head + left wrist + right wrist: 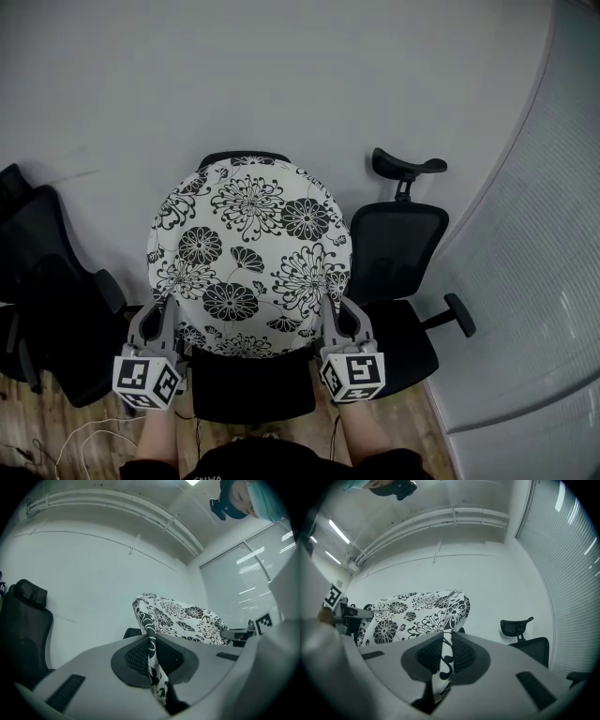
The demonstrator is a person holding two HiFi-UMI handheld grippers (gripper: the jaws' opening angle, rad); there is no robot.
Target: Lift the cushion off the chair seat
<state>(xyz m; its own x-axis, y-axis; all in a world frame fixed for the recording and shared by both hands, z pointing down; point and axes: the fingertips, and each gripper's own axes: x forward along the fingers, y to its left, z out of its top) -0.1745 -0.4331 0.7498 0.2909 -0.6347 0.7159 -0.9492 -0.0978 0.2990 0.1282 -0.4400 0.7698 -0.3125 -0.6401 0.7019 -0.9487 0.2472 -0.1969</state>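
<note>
**Cushion** (248,253): round, white with black flowers. It is held up on a slant, with the near edge at the person's side and the far edge up over the backrest (246,156). The black seat (253,384) shows bare beneath the near edge, so the cushion looks to be off it. Whether the far edge leans on the backrest cannot be told.

**Left hand-held gripper** (161,314): clamped tight on the cushion's near-left edge. In its own view a fold of the printed cloth (151,658) is pinched flat between the ribbed pads. It grips the edge only, probably because the cushion is too thick to span.

**Right hand-held gripper** (342,314): closed on the near-right edge in the same way, with a strip of cloth (443,663) nipped between its pads. The two grips sit well apart and at about the same height. This likely spreads the load and stops the soft body from sagging or swinging.

**Chair**: a black office chair directly below the cushion, between the two arms.

**Second chair** (398,248): black mesh with a headrest, just to the right, apart from the cushion.

**Further chairs** (52,300): dark, at the left, on a wooden floor (56,422).

**Surroundings**: a plain pale wall (281,75) behind and blinds (572,550) on the right.

**Status (judged)**: the lift looks largely done. What remains is to carry the cushion clear, and cloth slipping from a pinch is the main risk.
</note>
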